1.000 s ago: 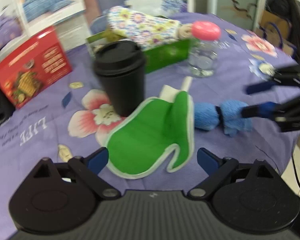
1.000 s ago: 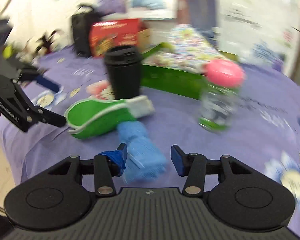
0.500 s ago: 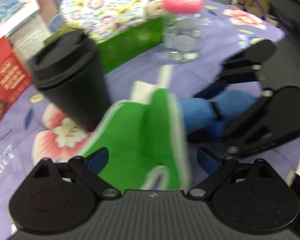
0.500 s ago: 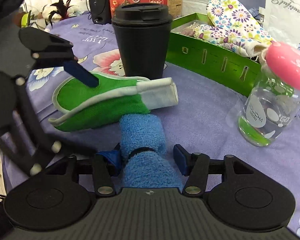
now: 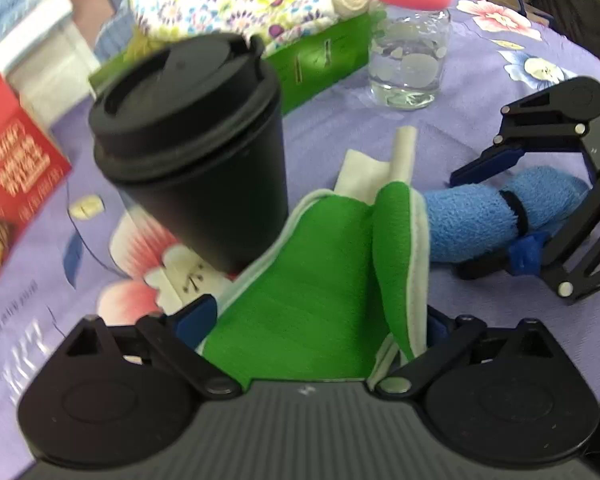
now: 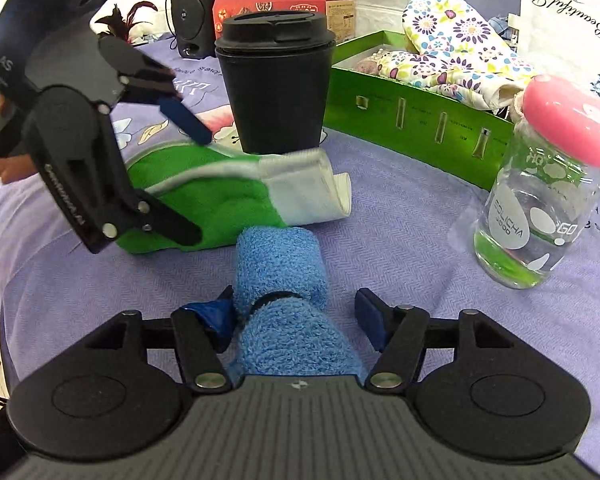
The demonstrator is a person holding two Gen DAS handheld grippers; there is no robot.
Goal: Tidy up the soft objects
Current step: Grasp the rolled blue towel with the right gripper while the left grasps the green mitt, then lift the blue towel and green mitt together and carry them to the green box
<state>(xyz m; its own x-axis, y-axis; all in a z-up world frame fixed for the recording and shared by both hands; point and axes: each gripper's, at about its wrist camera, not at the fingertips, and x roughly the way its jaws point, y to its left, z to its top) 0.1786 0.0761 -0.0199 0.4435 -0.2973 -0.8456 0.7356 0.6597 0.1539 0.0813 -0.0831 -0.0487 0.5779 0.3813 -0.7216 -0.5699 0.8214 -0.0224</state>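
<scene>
A round table (image 6: 400, 248) under a purple flowered cloth carries everything, and the black lidded cup (image 6: 276, 88) standing on it serves as the landmark. Behind and to the right of the cup in the right wrist view sits a green box (image 6: 412, 120) with flowered oven mitts (image 6: 452, 60) heaped in it; a red carton (image 6: 272, 0) and a black speaker (image 6: 190, 8) stand behind the cup. Right of the cup, past the box's near wall, stands a clear glass jar (image 6: 540, 216) with a pink lid. The green oven mitt (image 5: 312, 300) lies flat at the foot of the cup, touching its base, white cuff pointing away. The left claw (image 5: 320, 320) straddles this mitt with its jaws spread wide, having just opened further; its pads do not clearly press the cloth. The rolled blue towel (image 6: 280, 280), bound by a dark band, lies just in front of the mitt, its end touching it. The right claw (image 6: 296, 320) sits around the towel, jaws just widening; one pad touches, the other stands clear.
</scene>
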